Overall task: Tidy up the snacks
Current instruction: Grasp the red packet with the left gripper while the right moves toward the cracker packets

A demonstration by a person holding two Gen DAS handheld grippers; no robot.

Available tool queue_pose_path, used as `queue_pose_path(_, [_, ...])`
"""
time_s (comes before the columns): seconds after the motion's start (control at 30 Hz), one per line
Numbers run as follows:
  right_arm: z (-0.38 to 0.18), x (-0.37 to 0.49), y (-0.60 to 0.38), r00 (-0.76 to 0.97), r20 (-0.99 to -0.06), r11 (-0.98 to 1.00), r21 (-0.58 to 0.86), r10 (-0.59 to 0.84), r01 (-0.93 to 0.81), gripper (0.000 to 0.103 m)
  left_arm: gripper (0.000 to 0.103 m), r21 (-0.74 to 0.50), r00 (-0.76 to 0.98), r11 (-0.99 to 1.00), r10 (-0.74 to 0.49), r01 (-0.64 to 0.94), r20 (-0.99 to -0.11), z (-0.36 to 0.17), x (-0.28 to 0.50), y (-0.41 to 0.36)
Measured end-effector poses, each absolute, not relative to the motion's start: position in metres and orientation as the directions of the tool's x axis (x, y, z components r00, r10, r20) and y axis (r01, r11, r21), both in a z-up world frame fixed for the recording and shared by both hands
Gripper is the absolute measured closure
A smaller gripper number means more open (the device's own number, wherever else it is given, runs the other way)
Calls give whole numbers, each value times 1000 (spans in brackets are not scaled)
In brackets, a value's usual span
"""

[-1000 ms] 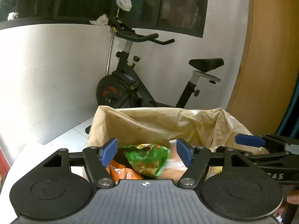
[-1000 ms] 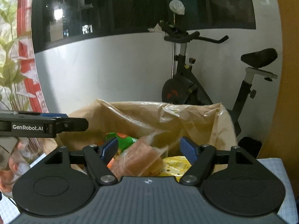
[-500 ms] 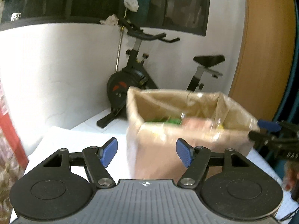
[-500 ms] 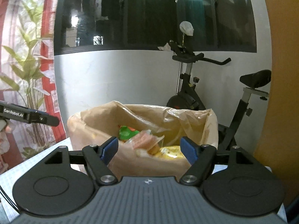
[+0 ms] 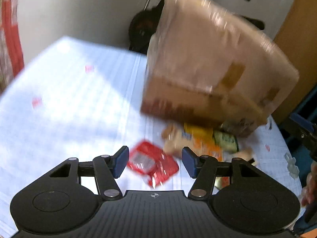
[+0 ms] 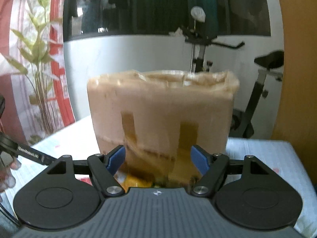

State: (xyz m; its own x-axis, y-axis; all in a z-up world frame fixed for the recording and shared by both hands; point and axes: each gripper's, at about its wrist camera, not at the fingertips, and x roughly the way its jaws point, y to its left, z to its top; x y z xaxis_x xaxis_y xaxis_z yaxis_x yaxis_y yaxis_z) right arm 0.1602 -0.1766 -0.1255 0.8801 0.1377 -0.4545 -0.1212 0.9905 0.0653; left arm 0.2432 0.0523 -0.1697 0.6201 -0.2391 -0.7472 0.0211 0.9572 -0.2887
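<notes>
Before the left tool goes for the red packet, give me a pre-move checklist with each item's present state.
1. Left tool open and empty: ok.
2. Right tool open and empty: ok.
3. Red snack packet lying free on the table, in line with the left tool's gap: ok.
4. Lined cardboard box upright on the table: ok.
5. Other snack packets clear of the red one: cannot tell, blurred.
6. Image sharp enough to aim: not ok.

Home rm w/ exercise bike (image 6: 247, 91), potted plant (image 6: 37, 75), big window (image 6: 158, 6), table (image 5: 69, 91).
</notes>
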Motion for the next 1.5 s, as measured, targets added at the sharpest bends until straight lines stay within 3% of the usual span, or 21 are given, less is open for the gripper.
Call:
queue_pose_path(0.13, [-141,156,-183,864,-488,992,79,125,-99,28,42,-331,581,938,-213,-103,-785,-198,256,49])
queue_pose_path(0.27, [-153,153,-194,853,-510,992,99,114,-73,28,40,-240,569,963,-129,-125,-812,-212,251,27])
queue_pose_path(0.47, [-173,150,-205,830,-547,991,126,111,-49,28,27,-208,606,965,-72,-157,-792,-216,253,14])
queue_pose_path(0.6, [-181,150,-208,825,-554,990,136,111,-42,28,20,-115,601,984,-13,-133,-799,-218,261,-1])
queue_pose_path(0.77, [-191,151,-214,815,-571,988,150,101,-18,28,19,33,616,997,73,-76,-784,-226,260,-16])
queue_pose_path(0.87, [-196,151,-218,811,-575,985,172,104,-4,28,26,25,627,997,64,-71,-777,-223,254,-12])
queue_pose_path(0.93, [-198,151,-217,807,-581,985,172,106,-6,28,44,21,632,997,63,-73,-772,-220,251,-8])
queue_pose_path(1.03, [-202,152,-216,801,-587,984,180,112,-6,28,53,-9,632,998,35,-66,-774,-217,248,3])
queue_pose_path(1.5, [-205,148,-203,786,-604,980,196,135,-17,31,58,-93,636,993,-31,-65,-771,-215,220,32])
